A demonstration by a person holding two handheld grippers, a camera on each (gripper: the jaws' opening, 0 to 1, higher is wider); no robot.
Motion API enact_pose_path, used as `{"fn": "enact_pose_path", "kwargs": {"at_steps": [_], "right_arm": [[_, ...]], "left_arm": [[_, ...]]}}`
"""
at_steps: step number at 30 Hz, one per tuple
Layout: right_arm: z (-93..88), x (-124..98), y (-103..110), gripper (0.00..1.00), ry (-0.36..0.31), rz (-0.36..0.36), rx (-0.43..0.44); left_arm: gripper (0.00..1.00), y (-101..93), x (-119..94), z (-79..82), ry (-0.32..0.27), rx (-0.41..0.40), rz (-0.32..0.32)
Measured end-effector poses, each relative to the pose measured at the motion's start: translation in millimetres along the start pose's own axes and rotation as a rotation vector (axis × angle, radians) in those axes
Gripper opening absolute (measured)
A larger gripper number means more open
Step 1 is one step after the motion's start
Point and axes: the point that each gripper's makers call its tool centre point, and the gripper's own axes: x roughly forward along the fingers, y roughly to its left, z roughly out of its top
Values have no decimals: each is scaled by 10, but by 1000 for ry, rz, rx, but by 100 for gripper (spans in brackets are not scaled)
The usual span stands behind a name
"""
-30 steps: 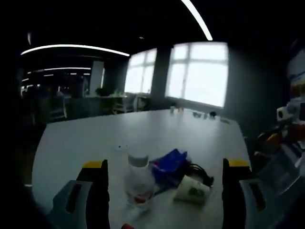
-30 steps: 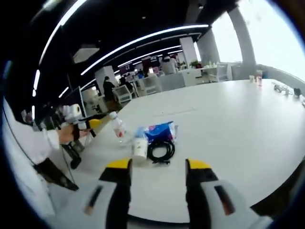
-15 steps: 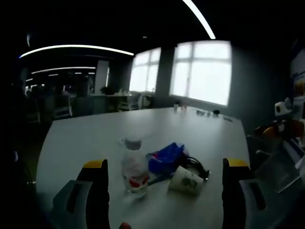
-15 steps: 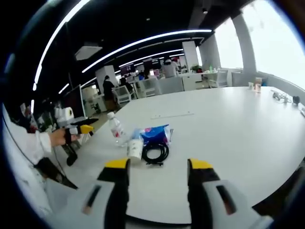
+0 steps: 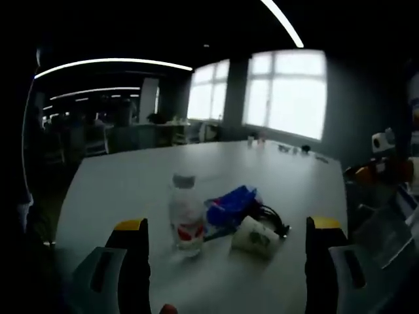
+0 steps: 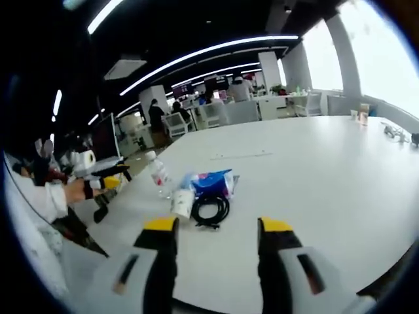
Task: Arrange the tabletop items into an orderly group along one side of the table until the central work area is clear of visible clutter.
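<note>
On the white table (image 5: 144, 183) stands a clear water bottle (image 5: 186, 216) with a red label. Beside it lie a blue packet (image 5: 229, 204), a white paper cup (image 5: 255, 236) on its side and a coiled black cable (image 5: 273, 220). My left gripper (image 5: 226, 230) is open, its jaws framing the group from short of it. In the right gripper view the same bottle (image 6: 159, 175), packet (image 6: 211, 183), cup (image 6: 182, 203) and cable (image 6: 209, 209) sit ahead of my open right gripper (image 6: 217, 229). The left gripper (image 6: 108, 186) shows at the table's left edge, held by a hand.
Small items (image 5: 288, 148) sit at the table's far end by the windows; they also appear as far items (image 6: 386, 128). Desks, chairs and people (image 6: 157, 118) fill the office behind. The table (image 6: 314, 196) spreads wide to the right.
Both cameras have drawn back slightly, so the cluster sits a little farther off in each view. The bottle, packet, cup and cable have not moved. Both grippers stay open.
</note>
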Motion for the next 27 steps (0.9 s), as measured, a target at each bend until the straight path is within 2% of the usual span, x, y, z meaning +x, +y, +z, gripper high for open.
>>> {"fn": "enact_pose_path", "kwargs": {"at_steps": [4, 13, 19, 27], "right_arm": [[49, 48, -140, 46, 38, 67, -42], [138, 159, -523, 46, 63, 135, -63], [74, 252, -634, 45, 93, 178, -63], [72, 337, -701, 45, 109, 213, -52]], "left_arm": [[97, -50, -31, -85, 9, -28, 58], [97, -253, -100, -214, 40, -72, 163], [97, -363, -129, -238, 51, -83, 204], [94, -395, -118, -222, 49, -97, 250]]}}
